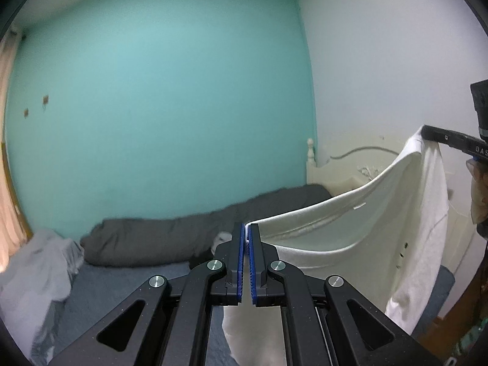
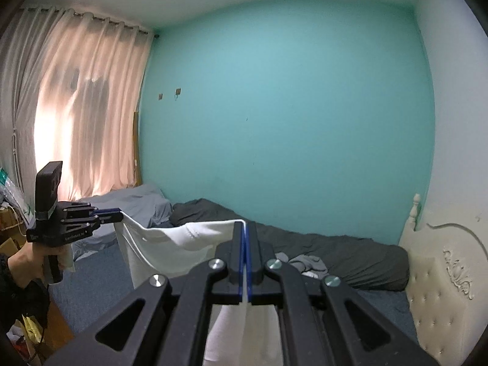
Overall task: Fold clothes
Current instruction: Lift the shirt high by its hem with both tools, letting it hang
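Note:
A white T-shirt [image 1: 366, 222] hangs in the air above the bed, stretched between my two grippers. My left gripper [image 1: 246, 227] is shut on one top corner of it, the cloth pinched between the blue pads. At the right edge of the left wrist view my right gripper [image 1: 425, 131] holds the other corner higher up. In the right wrist view my right gripper [image 2: 245, 224] is shut on the white T-shirt [image 2: 183, 241], which sags leftward to my left gripper [image 2: 120, 213], held by a hand. The shirt's lower part drops out of sight under the fingers.
Below lies a bed with a blue sheet [image 2: 100, 277], a dark grey duvet [image 2: 335, 250] along the turquoise wall and a light grey bundle [image 1: 39, 262] at the curtain end. A cream tufted headboard [image 2: 439, 283] stands at the right, pink curtains [image 2: 85, 116] at the left.

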A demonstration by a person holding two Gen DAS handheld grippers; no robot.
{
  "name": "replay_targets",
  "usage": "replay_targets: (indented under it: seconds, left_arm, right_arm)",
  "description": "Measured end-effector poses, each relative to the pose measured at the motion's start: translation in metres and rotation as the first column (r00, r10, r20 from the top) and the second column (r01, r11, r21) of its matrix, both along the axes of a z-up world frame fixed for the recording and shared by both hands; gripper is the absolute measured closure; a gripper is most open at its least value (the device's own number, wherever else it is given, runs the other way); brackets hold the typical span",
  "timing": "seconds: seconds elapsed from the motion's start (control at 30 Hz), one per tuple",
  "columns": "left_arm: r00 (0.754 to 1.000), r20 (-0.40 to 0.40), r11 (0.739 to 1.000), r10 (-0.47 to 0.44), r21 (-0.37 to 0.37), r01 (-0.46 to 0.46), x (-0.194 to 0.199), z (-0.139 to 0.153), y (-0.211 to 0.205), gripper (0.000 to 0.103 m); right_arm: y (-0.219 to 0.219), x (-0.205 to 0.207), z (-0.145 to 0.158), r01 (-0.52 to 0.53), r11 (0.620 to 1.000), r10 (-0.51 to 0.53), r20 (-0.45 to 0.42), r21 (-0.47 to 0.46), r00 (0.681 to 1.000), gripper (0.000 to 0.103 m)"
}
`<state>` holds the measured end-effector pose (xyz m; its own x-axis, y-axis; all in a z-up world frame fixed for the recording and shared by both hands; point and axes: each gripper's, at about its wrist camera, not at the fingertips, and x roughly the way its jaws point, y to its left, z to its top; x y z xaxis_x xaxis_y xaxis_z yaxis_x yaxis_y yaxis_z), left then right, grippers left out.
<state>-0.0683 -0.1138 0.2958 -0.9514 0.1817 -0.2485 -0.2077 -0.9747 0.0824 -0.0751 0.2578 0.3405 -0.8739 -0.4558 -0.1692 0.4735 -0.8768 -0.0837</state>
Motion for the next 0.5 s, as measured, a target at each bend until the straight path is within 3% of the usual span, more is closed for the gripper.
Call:
replay_targets:
  seconds: [0.3,0.5]
  left_arm:
    - [0.989,-0.135,0.996,0.058,-0.052,-0.066,0.055,0.062,0.005,0.100]
    - [0.981,-0.177,0.994,0.083,-0.055,-0.094,0.090,0.087,-0.003,0.100]
  right_arm:
    - [0.006,0.043,0.026,-0.025,0.999,0.024,-0.066,-0.021,0.998,0.102]
    - [-0.002,0.068,0.040,-0.047,0.998,0.043,-0.095,-0.035,0.995,0.102]
